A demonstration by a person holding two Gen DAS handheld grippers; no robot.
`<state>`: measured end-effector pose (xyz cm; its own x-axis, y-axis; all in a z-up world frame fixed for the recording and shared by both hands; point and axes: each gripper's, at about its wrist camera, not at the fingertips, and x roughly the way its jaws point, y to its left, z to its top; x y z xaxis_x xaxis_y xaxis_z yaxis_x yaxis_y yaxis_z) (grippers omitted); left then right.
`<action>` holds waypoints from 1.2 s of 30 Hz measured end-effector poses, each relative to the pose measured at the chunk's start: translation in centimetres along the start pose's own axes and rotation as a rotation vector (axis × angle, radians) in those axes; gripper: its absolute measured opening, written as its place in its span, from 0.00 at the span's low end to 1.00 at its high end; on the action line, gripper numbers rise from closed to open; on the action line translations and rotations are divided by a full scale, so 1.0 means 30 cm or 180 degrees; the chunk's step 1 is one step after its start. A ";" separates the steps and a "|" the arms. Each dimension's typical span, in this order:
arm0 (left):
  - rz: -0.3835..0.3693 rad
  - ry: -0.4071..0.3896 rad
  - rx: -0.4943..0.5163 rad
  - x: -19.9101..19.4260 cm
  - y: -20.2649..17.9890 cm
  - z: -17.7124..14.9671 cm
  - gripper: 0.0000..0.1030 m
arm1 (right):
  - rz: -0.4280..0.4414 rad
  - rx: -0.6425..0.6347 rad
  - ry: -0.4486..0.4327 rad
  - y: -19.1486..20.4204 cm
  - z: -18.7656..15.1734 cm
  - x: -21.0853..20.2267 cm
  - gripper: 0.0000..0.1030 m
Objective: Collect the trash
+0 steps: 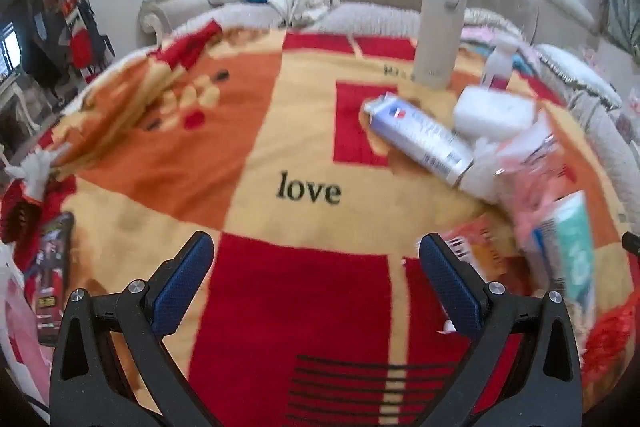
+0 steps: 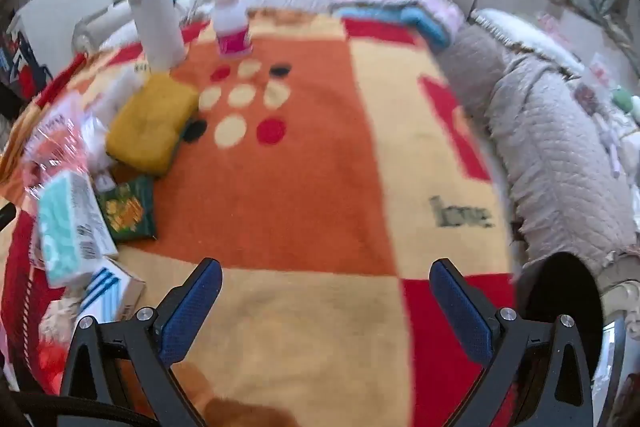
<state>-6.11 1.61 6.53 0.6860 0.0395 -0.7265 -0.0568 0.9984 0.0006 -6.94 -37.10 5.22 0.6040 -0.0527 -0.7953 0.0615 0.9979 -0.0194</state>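
Left gripper (image 1: 316, 259): jaws spread wide, nothing between them, hanging over the red and orange blanket (image 1: 280, 155). Ahead and right of it, a silver-blue carton (image 1: 420, 139) lying flat, touching a white block (image 1: 494, 115); crinkled pink plastic (image 1: 536, 167) just right of those.

Right gripper (image 2: 326, 291): likewise wide and empty. Left of it, a teal-and-white box (image 2: 72, 227), a green packet (image 2: 128, 215), a yellow sponge (image 2: 152, 123) farther ahead.
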 end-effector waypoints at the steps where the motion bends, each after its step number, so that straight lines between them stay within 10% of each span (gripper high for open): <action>1: -0.0021 -0.0059 -0.0007 -0.030 -0.002 -0.001 0.99 | 0.0003 0.0025 -0.0097 -0.005 0.000 -0.039 1.00; 12: -0.0323 -0.0568 -0.0072 -0.288 -0.095 -0.002 0.99 | -0.0169 -0.0048 -0.1090 0.080 -0.011 -0.367 1.00; 36: -0.0594 -0.0867 -0.0260 -0.406 -0.123 -0.049 0.99 | 0.0275 0.0046 -0.1344 0.185 -0.102 -0.432 1.00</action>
<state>-15.30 -2.61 14.36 0.8579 -0.1231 -0.4988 0.0376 0.9833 -0.1781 -16.87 -30.78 13.57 0.8795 0.0174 -0.4756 0.0058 0.9989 0.0473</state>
